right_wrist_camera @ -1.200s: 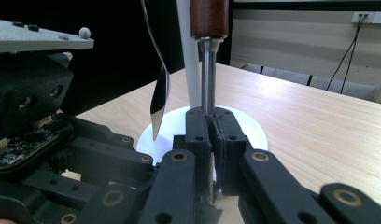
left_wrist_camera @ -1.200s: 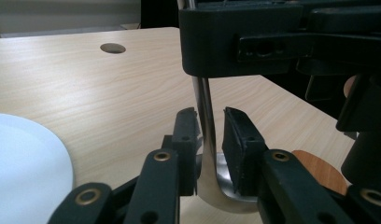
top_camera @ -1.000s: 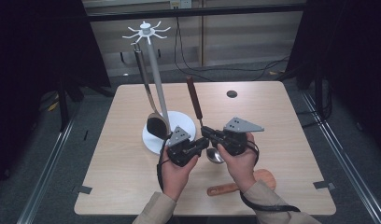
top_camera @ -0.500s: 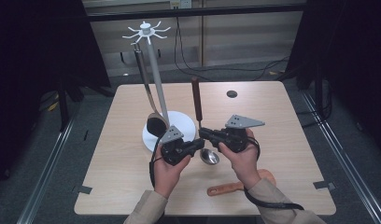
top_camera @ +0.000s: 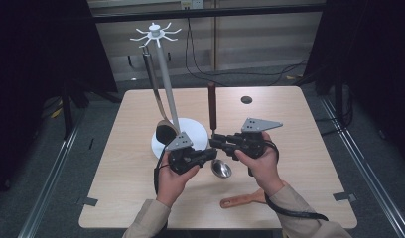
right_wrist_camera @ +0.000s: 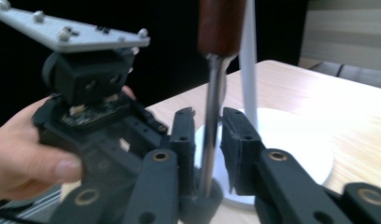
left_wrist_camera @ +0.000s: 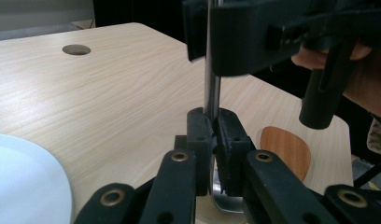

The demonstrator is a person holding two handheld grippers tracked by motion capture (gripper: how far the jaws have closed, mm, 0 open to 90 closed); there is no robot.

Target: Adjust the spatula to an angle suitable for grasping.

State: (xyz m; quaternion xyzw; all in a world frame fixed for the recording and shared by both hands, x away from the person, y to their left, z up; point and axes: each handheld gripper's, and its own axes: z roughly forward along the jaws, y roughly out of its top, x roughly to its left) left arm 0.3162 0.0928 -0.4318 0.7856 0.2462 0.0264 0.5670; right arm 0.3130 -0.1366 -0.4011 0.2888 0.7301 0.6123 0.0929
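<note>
A ladle stands upright over the table's middle, its dark wooden handle [top_camera: 211, 106] on top and its steel bowl [top_camera: 221, 168] low by the tabletop. My left gripper [top_camera: 209, 154] is shut on the ladle's thin metal shaft [left_wrist_camera: 212, 100]; in the left gripper view the jaws [left_wrist_camera: 213, 135] press it from both sides. My right gripper [top_camera: 215, 141] sits just above on the same shaft. In the right gripper view the shaft [right_wrist_camera: 212, 102] rises between its jaws [right_wrist_camera: 208, 135] with a gap showing, so it is open.
A white utensil rack [top_camera: 163, 84] with a round base [top_camera: 193, 130] stands just behind my left gripper, with a dark spoon [top_camera: 153, 91] hanging from it. A wooden spatula [top_camera: 245, 199] lies near the front edge. A small hole [top_camera: 246, 99] marks the far side of the table.
The ladle has swung from a leftward tilt to upright. Both hands have shifted slightly forward and right, with the left gripper staying on the shaft.
</note>
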